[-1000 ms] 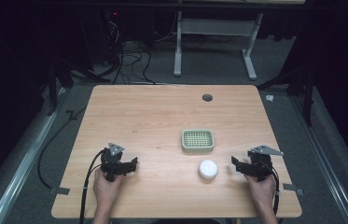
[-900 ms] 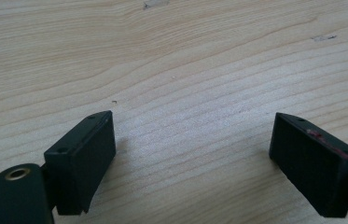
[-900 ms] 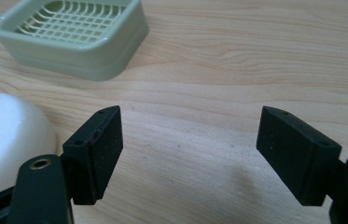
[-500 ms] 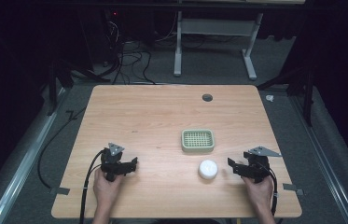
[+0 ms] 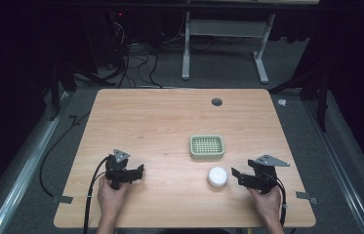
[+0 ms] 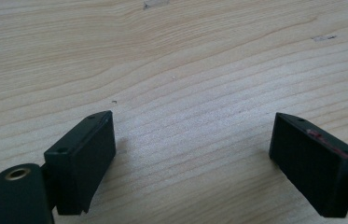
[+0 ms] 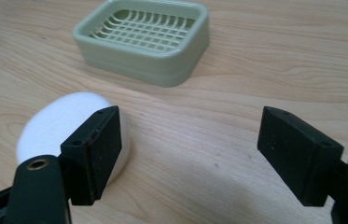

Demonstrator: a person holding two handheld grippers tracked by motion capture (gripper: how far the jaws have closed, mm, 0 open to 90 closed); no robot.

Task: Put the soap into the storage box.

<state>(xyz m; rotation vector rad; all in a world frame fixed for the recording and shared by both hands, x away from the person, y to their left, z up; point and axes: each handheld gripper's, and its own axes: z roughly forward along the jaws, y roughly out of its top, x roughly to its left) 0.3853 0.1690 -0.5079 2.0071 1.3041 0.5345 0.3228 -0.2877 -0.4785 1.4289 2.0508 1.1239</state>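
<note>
Dark room, pale wooden worktop (image 5: 170, 122) with two claws waiting near its front edge.
High view: left claw (image 5: 138, 171) and right claw (image 5: 236, 175) empty. Left gripper view: jaws wide over bare wood. Right gripper view: jaws wide apart, white puck (image 7: 64, 126), probably soap, just beyond one jaw, green slatted dish (image 7: 143, 37) beyond.

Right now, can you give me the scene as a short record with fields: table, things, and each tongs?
table: wooden, with a dark round hole near the far edge
tray: green, with a grid bottom, empty
puck: white, round, just in front of the tray, apart from it
left tongs: open, over bare wood
right tongs: open, right of the puck, not gripping it
</note>
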